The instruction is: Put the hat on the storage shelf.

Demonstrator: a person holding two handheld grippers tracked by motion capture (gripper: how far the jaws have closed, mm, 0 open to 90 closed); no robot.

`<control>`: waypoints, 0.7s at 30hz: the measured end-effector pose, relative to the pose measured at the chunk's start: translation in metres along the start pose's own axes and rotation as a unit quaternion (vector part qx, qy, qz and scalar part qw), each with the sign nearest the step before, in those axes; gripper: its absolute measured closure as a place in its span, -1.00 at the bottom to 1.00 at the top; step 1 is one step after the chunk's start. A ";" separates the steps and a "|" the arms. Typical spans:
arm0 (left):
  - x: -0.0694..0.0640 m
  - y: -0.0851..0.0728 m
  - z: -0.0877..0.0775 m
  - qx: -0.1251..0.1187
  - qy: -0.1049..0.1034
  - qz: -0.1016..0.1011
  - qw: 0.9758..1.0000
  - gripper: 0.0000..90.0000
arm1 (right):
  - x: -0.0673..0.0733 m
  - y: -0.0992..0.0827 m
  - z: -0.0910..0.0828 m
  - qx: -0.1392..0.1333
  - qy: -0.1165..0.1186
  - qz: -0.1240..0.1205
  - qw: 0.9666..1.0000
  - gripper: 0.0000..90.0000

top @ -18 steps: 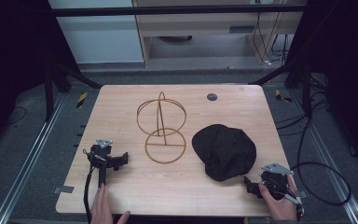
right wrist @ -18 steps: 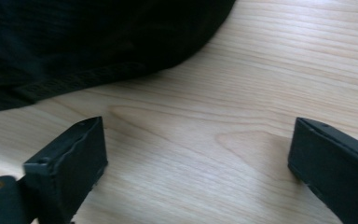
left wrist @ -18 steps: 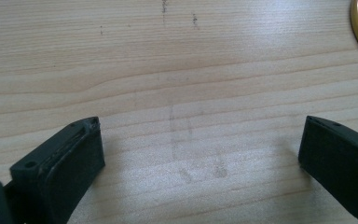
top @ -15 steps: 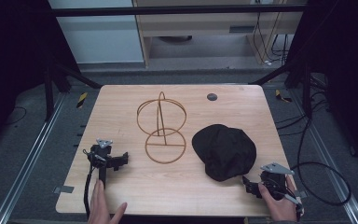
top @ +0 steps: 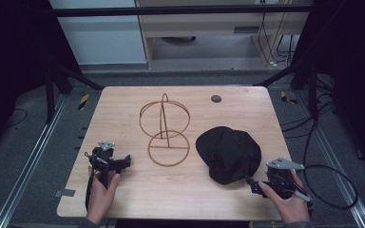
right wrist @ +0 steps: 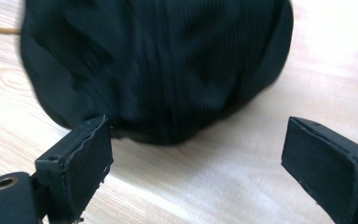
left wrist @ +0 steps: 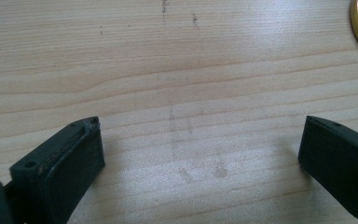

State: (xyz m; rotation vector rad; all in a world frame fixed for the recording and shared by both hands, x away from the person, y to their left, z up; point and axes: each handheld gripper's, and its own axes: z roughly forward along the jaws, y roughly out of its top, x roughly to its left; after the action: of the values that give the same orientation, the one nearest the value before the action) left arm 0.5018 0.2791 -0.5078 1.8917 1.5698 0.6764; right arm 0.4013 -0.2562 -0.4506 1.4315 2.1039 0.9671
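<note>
A light wooden table [top: 123, 199] holds a black fabric cap [top: 229, 153], lying crown up toward the right front. The right gripper [top: 250, 183], held in a hand at the table's front right corner, points at the cap's near edge with jaws spread wide and nothing between them. To the cap's left stands a golden wire stand made of rings [top: 165, 128]. The left gripper [top: 123, 160] rests near the front left, its jaws also wide apart over bare wood. A small dark round disc [top: 216, 99] lies near the far edge.
</note>
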 end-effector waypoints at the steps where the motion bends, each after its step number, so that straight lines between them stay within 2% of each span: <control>1: 0.000 0.000 0.000 0.000 0.000 0.000 1.000 -1.00 | 0.001 0.006 -0.003 0.004 0.002 -0.001 1.000 -0.80; 2: 0.000 0.000 0.000 0.000 0.000 0.000 1.000 -1.00 | 0.001 0.006 -0.003 0.004 0.002 -0.001 1.000 -0.80; 3: 0.000 0.000 0.000 0.001 0.000 0.001 1.000 -1.00 | 0.003 0.018 -0.007 0.007 0.001 -0.014 1.000 -0.79; 9: 0.000 0.000 0.000 0.001 0.000 0.000 1.000 -1.00 | 0.012 0.049 -0.014 0.025 -0.002 -0.043 0.999 -0.79; 17: 0.001 0.001 0.001 0.000 -0.003 0.003 1.000 -1.00 | 0.025 0.083 -0.015 0.048 0.010 -0.063 0.997 -0.78; 19: 0.001 0.001 0.001 0.000 -0.003 0.003 1.000 -1.00 | 0.026 0.086 -0.015 0.049 0.010 -0.064 0.997 -0.78; 21: 0.000 0.001 0.001 0.000 -0.001 0.002 1.000 -1.00 | 0.029 0.101 -0.014 0.055 0.010 -0.072 0.996 -0.78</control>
State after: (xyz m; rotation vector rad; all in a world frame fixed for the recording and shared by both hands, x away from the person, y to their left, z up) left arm 0.5029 0.2791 -0.5077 1.8963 1.5646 0.6748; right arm 0.4444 -0.2106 -0.3656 1.3050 2.2725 0.8248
